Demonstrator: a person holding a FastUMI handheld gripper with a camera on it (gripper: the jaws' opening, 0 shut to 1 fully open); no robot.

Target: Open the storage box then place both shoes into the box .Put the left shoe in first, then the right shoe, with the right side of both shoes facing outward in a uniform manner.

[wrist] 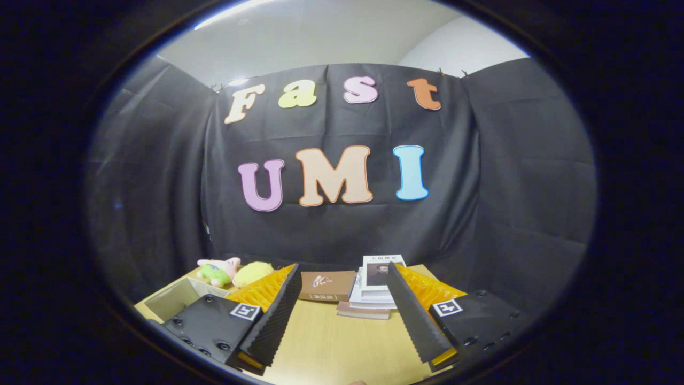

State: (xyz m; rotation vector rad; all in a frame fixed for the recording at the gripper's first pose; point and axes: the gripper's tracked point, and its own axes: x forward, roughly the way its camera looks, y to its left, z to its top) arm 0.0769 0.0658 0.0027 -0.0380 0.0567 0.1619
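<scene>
My gripper (342, 278) is held level above a light wooden table (331, 342), its two fingers spread wide with nothing between them. One ribbed finger (275, 315) stands to the left and the other to the right of a bare strip of tabletop. I see no shoes and no storage box with a lid among the things ahead.
Beyond the fingertips lie a brown book (327, 285) and a stack of books and papers (374, 291). Left of the fingers an open cardboard box (179, 297) holds soft toys: a pink-and-green one (216, 270) and a yellow one (251, 272). Black cloth walls close the table's far side.
</scene>
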